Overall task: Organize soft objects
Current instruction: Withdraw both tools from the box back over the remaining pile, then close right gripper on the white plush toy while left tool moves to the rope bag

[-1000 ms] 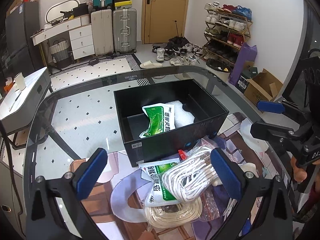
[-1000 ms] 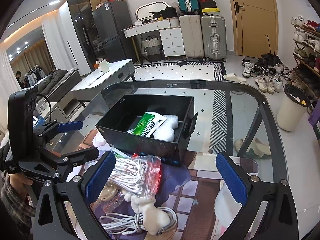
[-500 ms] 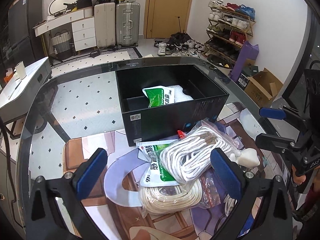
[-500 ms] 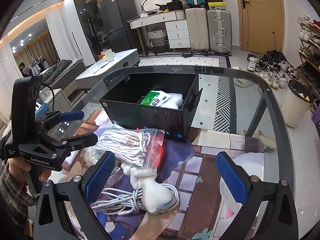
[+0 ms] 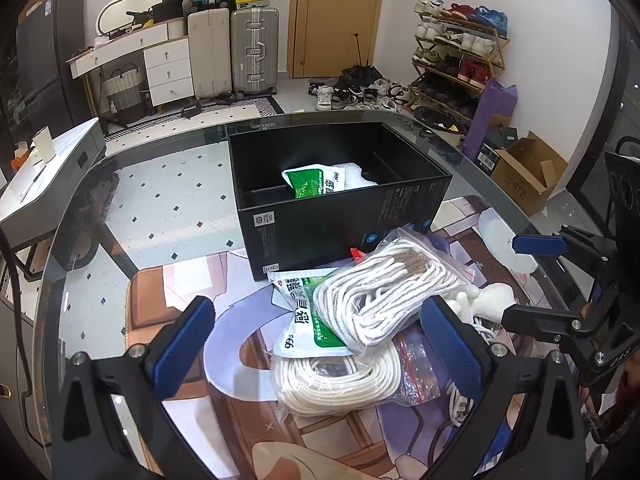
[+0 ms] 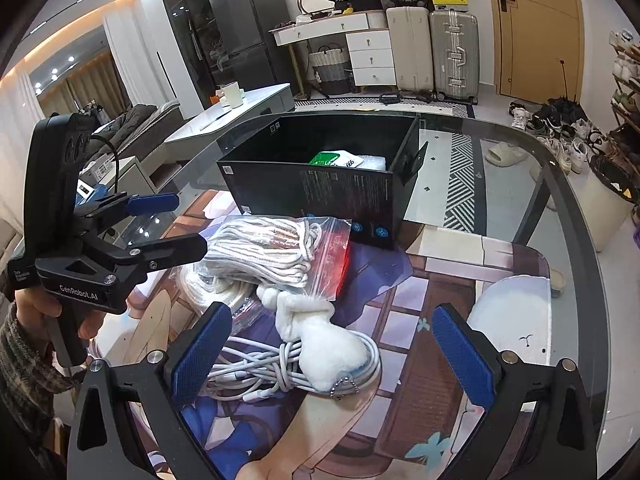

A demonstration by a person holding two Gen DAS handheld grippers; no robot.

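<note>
A black box [image 5: 344, 216] [image 6: 320, 188] stands on the glass table and holds a green packet [image 5: 314, 182] and white foam. In front of it lies a pile: a bagged white rope coil [image 5: 384, 296] [image 6: 268, 252], a second bagged coil [image 5: 340, 376], a green-and-white packet [image 5: 308, 316], a white plush toy [image 6: 320, 344] [image 5: 492, 300] and a white cable bundle [image 6: 256, 376]. My left gripper [image 5: 324, 352] [image 6: 172, 224] hovers open just short of the pile. Over the plush and cable my right gripper [image 6: 332, 360] [image 5: 520, 280] is open and holds nothing.
A printed mat [image 6: 432, 320] covers the near part of the glass table [image 5: 160, 200]. A person's hand and sleeve [image 6: 24, 340] hold the left gripper. Beyond the table are suitcases, a shoe rack, a cardboard box and a low white table.
Both grippers have drawn back and lower toward the near edge, so the pile now sits further ahead of the fingers. Both stay open; nothing on the table has moved.
</note>
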